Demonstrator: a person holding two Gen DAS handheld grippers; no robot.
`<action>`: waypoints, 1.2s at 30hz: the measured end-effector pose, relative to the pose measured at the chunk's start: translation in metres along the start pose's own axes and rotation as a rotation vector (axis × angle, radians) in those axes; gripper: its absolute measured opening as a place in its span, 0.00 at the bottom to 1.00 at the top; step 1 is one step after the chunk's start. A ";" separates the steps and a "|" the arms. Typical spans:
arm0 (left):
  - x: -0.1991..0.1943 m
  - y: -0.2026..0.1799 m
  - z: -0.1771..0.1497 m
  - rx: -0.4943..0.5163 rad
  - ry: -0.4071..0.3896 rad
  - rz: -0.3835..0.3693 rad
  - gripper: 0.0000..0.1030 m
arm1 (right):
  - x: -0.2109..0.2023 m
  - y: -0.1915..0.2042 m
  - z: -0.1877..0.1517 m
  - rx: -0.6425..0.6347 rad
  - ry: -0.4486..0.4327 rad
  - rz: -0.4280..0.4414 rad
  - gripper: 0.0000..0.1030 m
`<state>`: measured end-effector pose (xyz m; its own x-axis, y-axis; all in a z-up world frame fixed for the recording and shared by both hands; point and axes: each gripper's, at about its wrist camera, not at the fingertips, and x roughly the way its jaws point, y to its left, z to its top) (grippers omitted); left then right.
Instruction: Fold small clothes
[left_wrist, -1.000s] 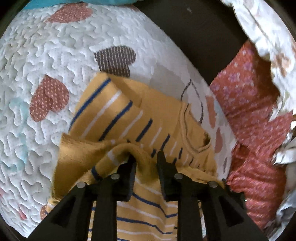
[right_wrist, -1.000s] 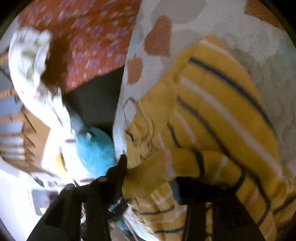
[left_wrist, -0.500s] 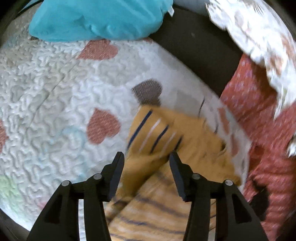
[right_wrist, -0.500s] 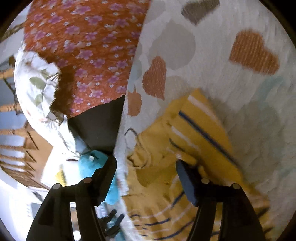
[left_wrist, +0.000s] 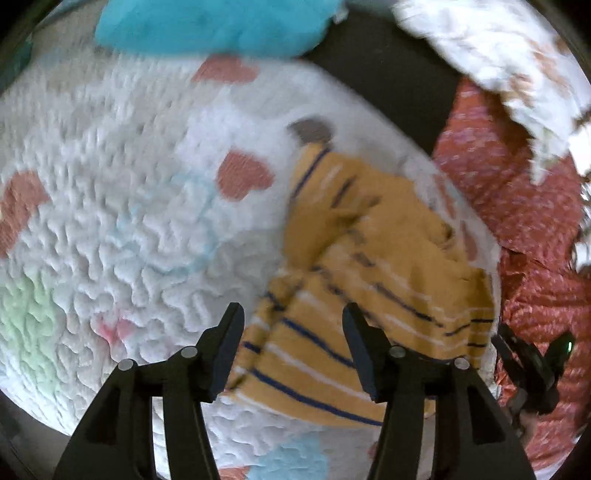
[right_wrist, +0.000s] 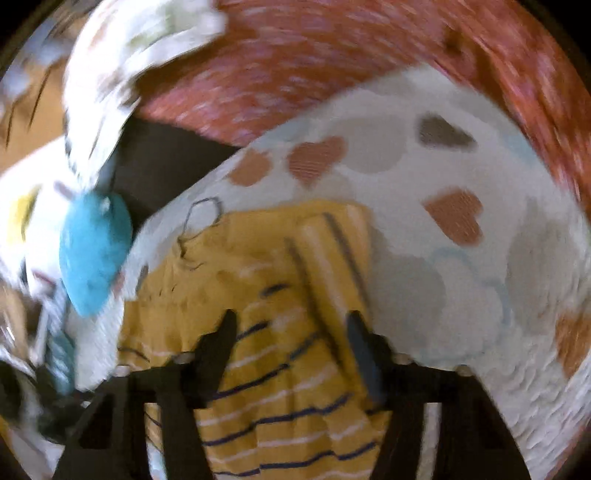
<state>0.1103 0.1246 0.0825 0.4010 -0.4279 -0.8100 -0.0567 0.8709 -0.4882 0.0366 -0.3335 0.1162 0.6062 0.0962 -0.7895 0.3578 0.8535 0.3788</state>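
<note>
From the left wrist we see our left gripper (left_wrist: 293, 325) with fingers spread, holding nothing, above a yellow striped top (left_wrist: 369, 295) lying on a white quilt (left_wrist: 110, 240); from the right wrist, our right gripper (right_wrist: 290, 338) likewise gapes empty over the same top (right_wrist: 280, 332).

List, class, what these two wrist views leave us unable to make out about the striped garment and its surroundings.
1. Striped garment: near hem, left wrist view, hidden behind the open left gripper.
2. Its neckline, right wrist view: smeared by motion blur.
3. Teal item, left wrist view: cut by the top edge, blurred, unidentifiable.
4. Dark object at the right, left wrist view: too blurred to name.
</note>
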 end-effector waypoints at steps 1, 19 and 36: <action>-0.006 -0.010 -0.001 0.023 -0.025 -0.015 0.53 | 0.003 0.011 0.001 -0.027 -0.003 -0.002 0.48; 0.112 -0.024 0.085 -0.147 0.196 -0.136 0.53 | 0.092 -0.008 0.065 0.145 0.133 0.001 0.45; 0.034 0.075 -0.002 -0.242 0.145 -0.266 0.70 | -0.018 -0.120 -0.039 0.417 0.073 0.151 0.69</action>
<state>0.1182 0.1745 0.0178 0.2986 -0.6760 -0.6737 -0.1893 0.6499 -0.7361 -0.0447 -0.4179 0.0664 0.6271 0.2530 -0.7368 0.5339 0.5492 0.6429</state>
